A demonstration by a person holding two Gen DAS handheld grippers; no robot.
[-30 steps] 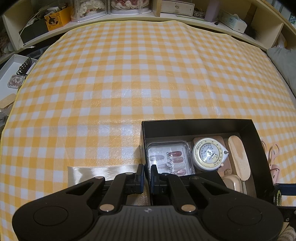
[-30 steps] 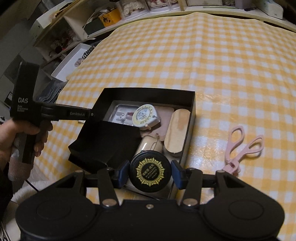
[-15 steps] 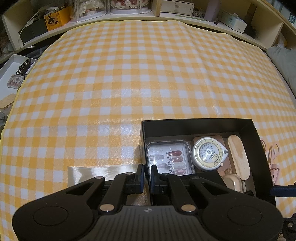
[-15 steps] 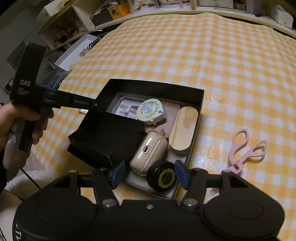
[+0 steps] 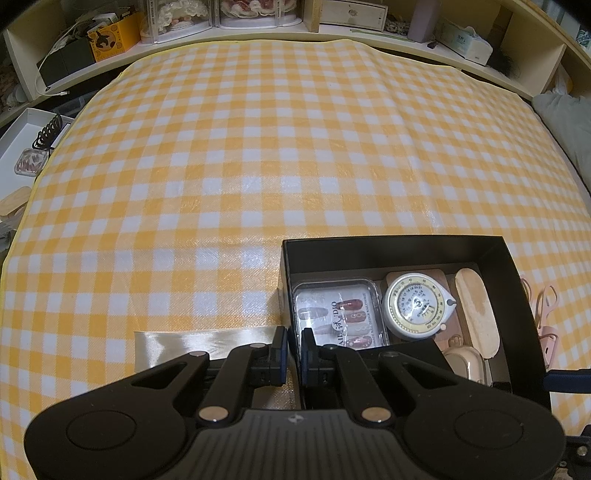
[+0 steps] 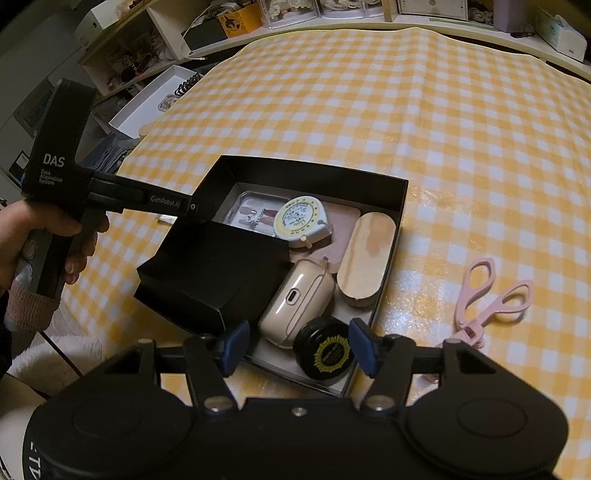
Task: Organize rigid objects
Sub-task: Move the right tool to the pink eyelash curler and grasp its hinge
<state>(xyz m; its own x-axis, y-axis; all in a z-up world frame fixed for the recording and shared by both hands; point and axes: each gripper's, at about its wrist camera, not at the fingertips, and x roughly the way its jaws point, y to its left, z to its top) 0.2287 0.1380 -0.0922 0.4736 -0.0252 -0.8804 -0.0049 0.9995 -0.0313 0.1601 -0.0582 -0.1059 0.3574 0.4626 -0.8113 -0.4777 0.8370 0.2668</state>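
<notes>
An open black box [image 6: 314, 173] sits on the yellow checked cloth. It holds a clear nail-tip case [image 6: 255, 212], a round tape measure [image 6: 301, 219], an oval wooden piece [image 6: 369, 254], a beige earbud case [image 6: 295, 302], a smaller black box [image 6: 210, 273] and a black round jar [image 6: 327, 354] with a gold emblem. My right gripper [image 6: 300, 345] hovers open over the jar, and its pads do not touch it. My left gripper [image 5: 293, 341] is shut on the box's left wall [image 5: 286, 288]. A pink eyelash curler [image 6: 487, 295] lies on the cloth right of the box.
A cream ribbon [image 5: 192, 343] lies flat left of the box. A white tray [image 5: 22, 147] with small items sits off the table's left edge. Cluttered shelves [image 5: 258, 14] run along the far side. A person's hand [image 6: 22, 236] holds the left gripper's handle.
My right gripper's jaws have spread apart and let go of the black jar, which now lies in the box's near corner. The left gripper has kept its grip and place.
</notes>
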